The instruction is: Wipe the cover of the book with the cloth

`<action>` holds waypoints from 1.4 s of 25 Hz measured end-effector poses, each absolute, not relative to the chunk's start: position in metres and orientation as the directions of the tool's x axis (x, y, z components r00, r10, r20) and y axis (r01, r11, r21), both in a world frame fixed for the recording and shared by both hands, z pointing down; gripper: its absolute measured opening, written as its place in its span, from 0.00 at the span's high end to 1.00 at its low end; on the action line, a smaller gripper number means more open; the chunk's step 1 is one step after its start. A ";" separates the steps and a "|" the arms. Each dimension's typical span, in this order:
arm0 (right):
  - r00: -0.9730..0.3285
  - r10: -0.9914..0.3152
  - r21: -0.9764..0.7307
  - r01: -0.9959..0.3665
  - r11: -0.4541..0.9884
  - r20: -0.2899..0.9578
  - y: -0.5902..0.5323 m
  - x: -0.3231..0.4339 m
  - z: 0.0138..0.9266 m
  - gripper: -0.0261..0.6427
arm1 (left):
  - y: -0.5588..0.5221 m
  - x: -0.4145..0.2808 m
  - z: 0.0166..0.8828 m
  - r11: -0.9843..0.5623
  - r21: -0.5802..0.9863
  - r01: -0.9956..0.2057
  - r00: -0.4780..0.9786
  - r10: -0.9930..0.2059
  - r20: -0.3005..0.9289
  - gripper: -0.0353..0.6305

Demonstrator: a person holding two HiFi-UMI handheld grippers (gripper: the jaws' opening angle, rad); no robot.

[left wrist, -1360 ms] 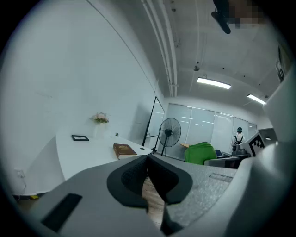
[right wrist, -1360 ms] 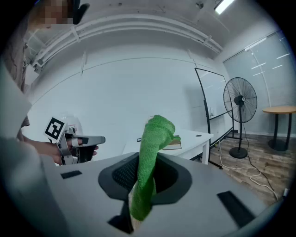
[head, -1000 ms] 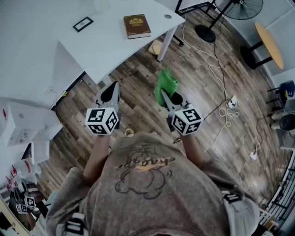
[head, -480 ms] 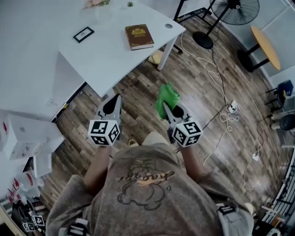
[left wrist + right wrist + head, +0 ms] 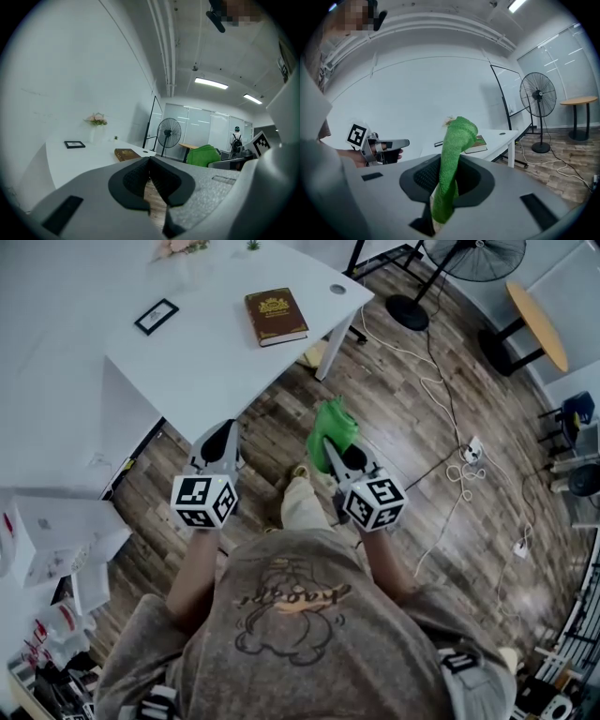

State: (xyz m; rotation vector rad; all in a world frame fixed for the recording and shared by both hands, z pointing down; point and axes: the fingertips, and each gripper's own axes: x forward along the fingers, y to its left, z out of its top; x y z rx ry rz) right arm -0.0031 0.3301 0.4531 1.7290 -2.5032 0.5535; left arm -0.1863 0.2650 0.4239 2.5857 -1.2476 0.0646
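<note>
Short of the table (image 5: 187, 362), no wiping yet
The right gripper (image 5: 334, 454) pinches the green cloth (image 5: 332, 427), the left gripper (image 5: 223, 439) has jaws pressed together, empty; book (image 5: 276, 316) on the table untouched

the closed brown book (image 5: 276, 316), gold ornament on its cover, lies flat on the white table (image 5: 206, 362). the green cloth (image 5: 330, 430), bunched and upright, is pinched in the right tongs (image 5: 334, 450), well apart from the book.

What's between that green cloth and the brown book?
In the head view, only wooden floor and bare white tabletop separate the cloth from the book.
</note>
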 end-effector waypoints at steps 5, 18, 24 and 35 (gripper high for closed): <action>-0.388 -0.887 -0.266 -0.908 0.323 0.249 0.283 0.012 0.453 0.86 | 0.219 -0.173 0.426 -0.577 0.227 -0.784 0.615 -0.770 0.168 0.94; -0.489 -0.835 -0.301 -0.860 0.412 0.254 0.132 0.077 0.444 0.86 | 0.081 -0.100 0.408 -0.555 0.201 -0.807 0.587 -0.789 0.179 0.94; -0.529 -0.799 -0.315 -0.839 0.443 0.286 0.078 0.097 0.456 0.86 | 0.035 -0.089 0.407 -0.518 0.187 -0.835 0.548 -0.816 0.183 0.94; -0.588 -0.750 -0.335 -0.803 0.494 0.302 -0.011 0.063 0.469 0.86 | -0.047 -0.104 0.429 -0.498 0.205 -0.843 0.536 -0.811 0.234 0.94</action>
